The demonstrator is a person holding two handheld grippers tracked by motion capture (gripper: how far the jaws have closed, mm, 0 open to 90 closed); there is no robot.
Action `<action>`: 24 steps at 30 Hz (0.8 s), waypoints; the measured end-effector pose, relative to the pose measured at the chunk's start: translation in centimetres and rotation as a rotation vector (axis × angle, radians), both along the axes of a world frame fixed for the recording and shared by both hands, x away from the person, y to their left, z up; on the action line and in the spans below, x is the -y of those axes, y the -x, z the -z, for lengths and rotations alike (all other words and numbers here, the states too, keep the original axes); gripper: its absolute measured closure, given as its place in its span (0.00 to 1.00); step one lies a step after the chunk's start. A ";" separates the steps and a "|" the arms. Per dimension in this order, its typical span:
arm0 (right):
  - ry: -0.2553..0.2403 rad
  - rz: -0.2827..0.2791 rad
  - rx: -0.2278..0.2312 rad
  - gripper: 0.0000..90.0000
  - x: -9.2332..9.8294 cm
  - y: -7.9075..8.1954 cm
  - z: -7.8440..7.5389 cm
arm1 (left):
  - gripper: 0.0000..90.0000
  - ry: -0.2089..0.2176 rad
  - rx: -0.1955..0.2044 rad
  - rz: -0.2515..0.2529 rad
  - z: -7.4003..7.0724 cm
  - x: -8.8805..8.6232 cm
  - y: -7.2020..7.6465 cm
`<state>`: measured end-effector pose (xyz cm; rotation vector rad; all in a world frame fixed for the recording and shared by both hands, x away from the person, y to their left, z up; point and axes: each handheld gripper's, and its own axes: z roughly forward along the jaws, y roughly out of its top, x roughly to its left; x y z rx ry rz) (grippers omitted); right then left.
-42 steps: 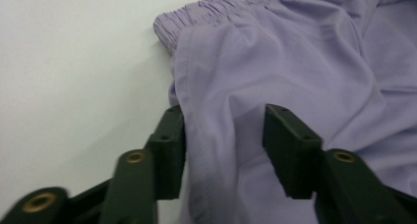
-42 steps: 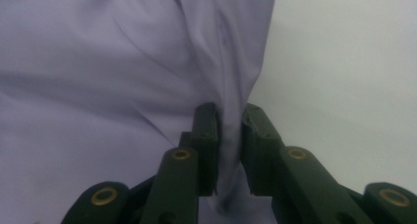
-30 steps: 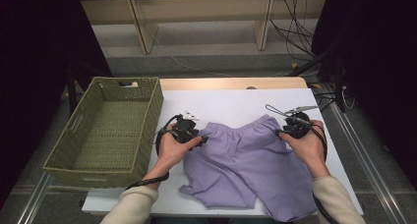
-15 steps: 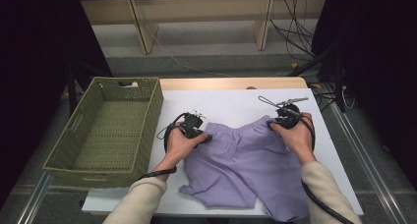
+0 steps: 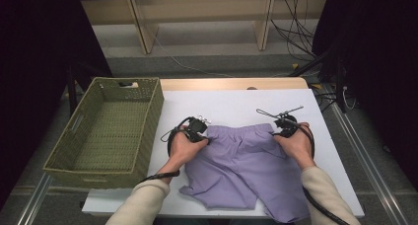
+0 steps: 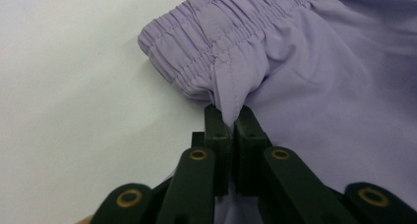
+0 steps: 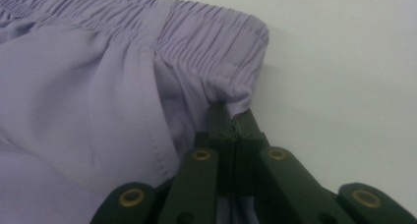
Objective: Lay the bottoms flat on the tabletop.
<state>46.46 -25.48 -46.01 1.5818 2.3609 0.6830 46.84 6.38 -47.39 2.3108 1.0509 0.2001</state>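
A pair of lilac shorts (image 5: 246,168) lies spread on the white table (image 5: 231,106), its elastic waistband toward the far side. My left gripper (image 5: 207,135) sits at the waistband's left corner; its jaws have just been closing and now pinch a fold of lilac fabric (image 6: 231,94) just below the gathered waistband (image 6: 221,32). At the waistband's right corner my right gripper (image 5: 275,132) has also just been closing, and its jaws clamp the cloth under the waistband's end (image 7: 231,94). In each gripper view the black jaws meet on the fabric.
A green woven basket (image 5: 111,131) stands at the table's left side with nothing in it. A wooden strip (image 5: 231,83) runs along the table's far edge. Cables trail on the floor beyond and at the right. White tabletop lies bare beyond the waistband.
Both hands slid up along the shorts to the waistband corners and drew slightly closer together. Each gripper has shut on the fabric there.
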 end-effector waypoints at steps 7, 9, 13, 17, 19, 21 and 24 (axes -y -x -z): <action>-0.030 0.031 0.053 1.00 0.0 0.0 -0.8 | 0.97 0.034 0.037 -0.021 -0.7 -0.6 0.0; -0.033 0.034 0.084 1.00 0.1 -0.1 -1.3 | 0.97 0.044 0.058 -0.036 -1.1 -0.8 -0.1; -0.052 0.039 0.144 1.00 -0.2 -0.4 -2.3 | 0.97 0.061 0.096 -0.067 -2.0 -1.1 -0.3; -0.058 0.038 0.189 1.00 -0.6 -0.9 -3.1 | 0.97 0.073 0.136 -0.092 -2.9 -1.3 -0.7; -0.060 0.037 0.212 1.00 -0.9 -1.1 -3.4 | 0.97 0.076 0.156 -0.106 -3.2 -1.4 -0.9; -0.058 0.033 0.230 1.00 -1.1 -1.4 -3.6 | 0.97 0.077 0.162 -0.113 -3.5 -1.5 -1.1; -0.056 0.029 0.239 1.00 -1.4 -1.9 -3.9 | 0.97 0.078 0.168 -0.120 -3.8 -1.5 -1.6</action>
